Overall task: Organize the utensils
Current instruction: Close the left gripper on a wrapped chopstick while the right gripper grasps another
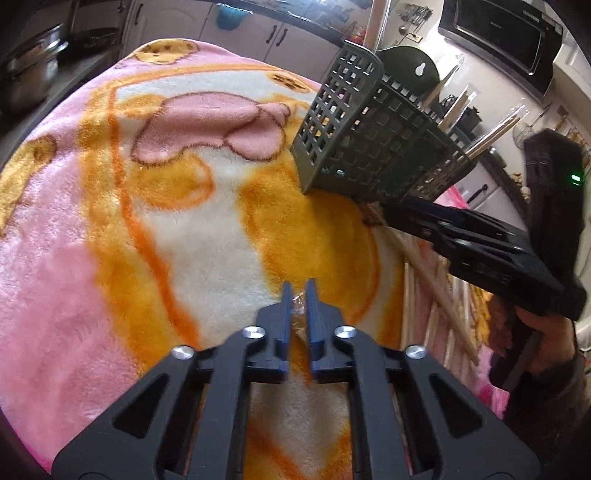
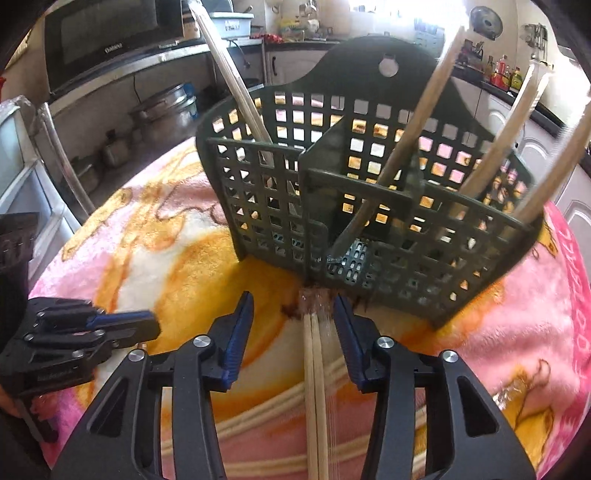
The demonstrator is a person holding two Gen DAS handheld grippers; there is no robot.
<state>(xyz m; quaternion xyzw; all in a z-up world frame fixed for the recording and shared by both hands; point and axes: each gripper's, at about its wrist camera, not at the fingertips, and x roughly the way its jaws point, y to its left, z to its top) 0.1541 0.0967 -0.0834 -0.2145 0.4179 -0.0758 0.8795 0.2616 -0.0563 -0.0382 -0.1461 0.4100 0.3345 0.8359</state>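
Note:
A dark green lattice utensil caddy [image 2: 369,206] stands on a pink and orange blanket [image 2: 177,251], with several wrapped chopstick pairs [image 2: 413,140] leaning in its compartments. My right gripper [image 2: 293,321] is open, just in front of the caddy, its jaws straddling a wrapped chopstick pair [image 2: 316,387] lying on the blanket. More chopsticks [image 2: 258,417] lie beneath it. My left gripper [image 1: 298,299] is nearly shut, with a bit of clear wrapper between its fingers. It shows at the left of the right wrist view [image 2: 122,321]. The caddy also shows in the left wrist view [image 1: 369,136].
The blanket [image 1: 110,221] covers a round table. Loose chopsticks [image 1: 436,280] lie under the right gripper body [image 1: 491,251]. Kitchen counters with pots [image 2: 166,110] and a microwave [image 2: 103,33] stand around the table.

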